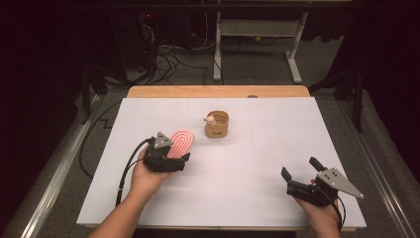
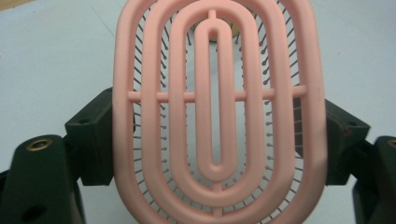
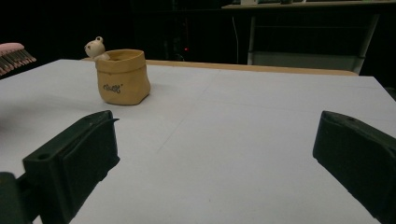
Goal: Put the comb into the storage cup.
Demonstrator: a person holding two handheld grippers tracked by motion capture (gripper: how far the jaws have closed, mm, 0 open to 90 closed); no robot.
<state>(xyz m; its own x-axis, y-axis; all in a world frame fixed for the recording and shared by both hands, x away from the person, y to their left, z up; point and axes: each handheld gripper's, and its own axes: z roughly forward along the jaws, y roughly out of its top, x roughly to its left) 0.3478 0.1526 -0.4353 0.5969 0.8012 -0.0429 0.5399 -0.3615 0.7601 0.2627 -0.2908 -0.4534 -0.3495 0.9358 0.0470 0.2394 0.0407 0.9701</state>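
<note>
A pink oval hairbrush (image 1: 181, 143) with concentric ribs and thin bristles is held up off the white table, its back face toward the camera in the left gripper view (image 2: 217, 112). My left gripper (image 1: 173, 157) is shut on it, a black jaw pressing each long side of the brush. A tan sack-shaped cup (image 1: 217, 124) with a small white bear on its rim stands just beyond the brush, near the table's middle (image 3: 122, 77). My right gripper (image 1: 299, 173) rests low at the front right, jaws wide apart with nothing between them (image 3: 215, 154).
The white sheet (image 1: 257, 163) covers a wooden table whose far edge (image 1: 218, 91) shows. Behind it stand a white desk frame (image 1: 257, 44) and loose cables on the floor (image 1: 168, 59). A black cable (image 1: 126, 173) trails from my left gripper.
</note>
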